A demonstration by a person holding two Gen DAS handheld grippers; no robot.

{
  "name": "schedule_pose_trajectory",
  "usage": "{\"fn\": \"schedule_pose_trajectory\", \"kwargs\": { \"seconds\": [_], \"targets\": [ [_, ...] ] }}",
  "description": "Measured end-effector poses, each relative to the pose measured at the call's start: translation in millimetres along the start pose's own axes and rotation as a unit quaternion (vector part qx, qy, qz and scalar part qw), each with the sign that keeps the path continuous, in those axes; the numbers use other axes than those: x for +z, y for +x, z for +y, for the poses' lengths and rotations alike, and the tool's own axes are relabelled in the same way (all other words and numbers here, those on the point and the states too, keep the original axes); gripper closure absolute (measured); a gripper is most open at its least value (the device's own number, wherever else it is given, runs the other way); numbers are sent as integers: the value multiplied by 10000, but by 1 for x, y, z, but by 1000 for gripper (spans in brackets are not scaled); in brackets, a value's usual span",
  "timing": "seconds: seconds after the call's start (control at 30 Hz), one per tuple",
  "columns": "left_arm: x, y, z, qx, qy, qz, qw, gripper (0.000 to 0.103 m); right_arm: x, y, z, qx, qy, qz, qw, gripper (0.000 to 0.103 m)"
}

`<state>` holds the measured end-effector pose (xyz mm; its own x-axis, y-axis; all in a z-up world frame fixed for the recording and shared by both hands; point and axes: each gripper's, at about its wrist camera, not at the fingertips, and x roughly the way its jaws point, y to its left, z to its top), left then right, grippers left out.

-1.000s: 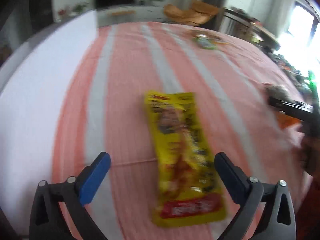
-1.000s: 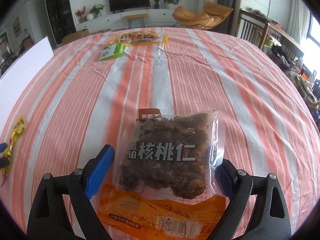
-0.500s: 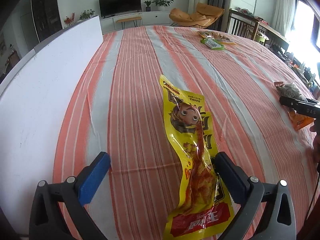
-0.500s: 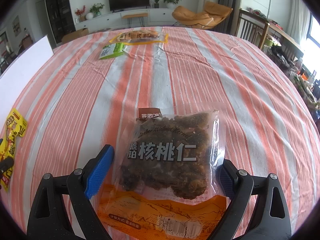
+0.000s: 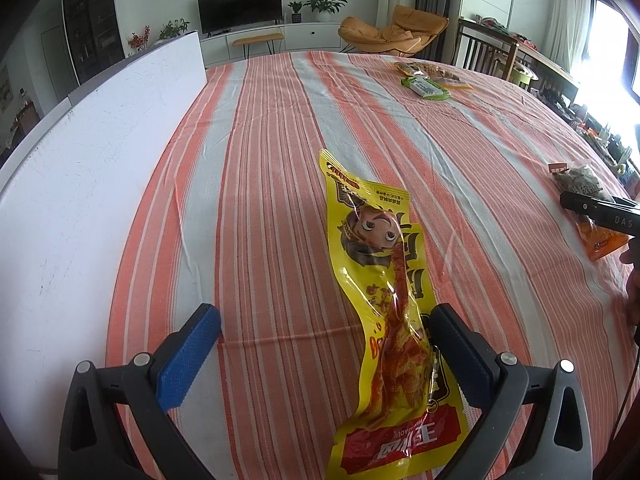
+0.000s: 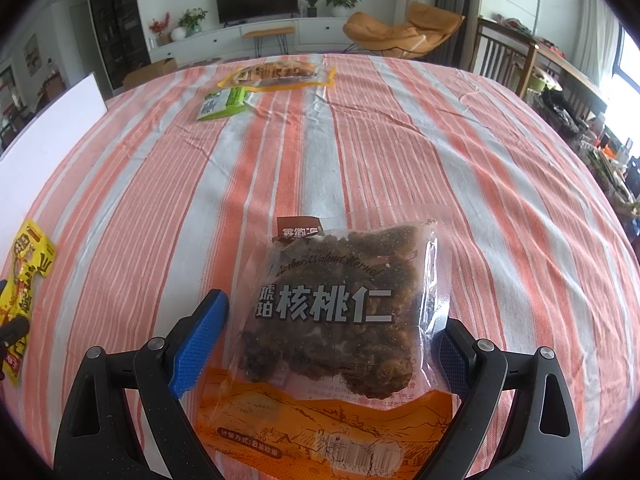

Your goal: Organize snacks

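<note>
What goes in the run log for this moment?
left gripper: open, straddling yellow snack packet | right gripper: open, straddling walnut kernel bag | both on striped tablecloth

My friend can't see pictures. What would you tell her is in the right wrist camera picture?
A clear bag of dark walnut snacks with an orange bottom lies on a striped orange and white tablecloth, between the open fingers of the right claw. Far back lie a green packet and an orange packet; a yellow packet sits at the left edge.

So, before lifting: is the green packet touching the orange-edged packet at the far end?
Touching: in the right wrist view the green packet overlaps the orange-edged packet's near corner, no cloth between.
</note>
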<state>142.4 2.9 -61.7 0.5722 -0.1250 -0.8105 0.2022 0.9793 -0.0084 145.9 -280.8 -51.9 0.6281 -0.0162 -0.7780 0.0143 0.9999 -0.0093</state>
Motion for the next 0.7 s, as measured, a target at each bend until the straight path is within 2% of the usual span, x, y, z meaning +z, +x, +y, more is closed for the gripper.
{"fn": "schedule_pose_trajectory", "kwargs": {
  "seconds": [0.7],
  "targets": [
    [0, 0, 0, 4, 0, 1, 10000, 0, -1, -1, -2, 13, 16, -4, 10000, 8]
  ]
}}
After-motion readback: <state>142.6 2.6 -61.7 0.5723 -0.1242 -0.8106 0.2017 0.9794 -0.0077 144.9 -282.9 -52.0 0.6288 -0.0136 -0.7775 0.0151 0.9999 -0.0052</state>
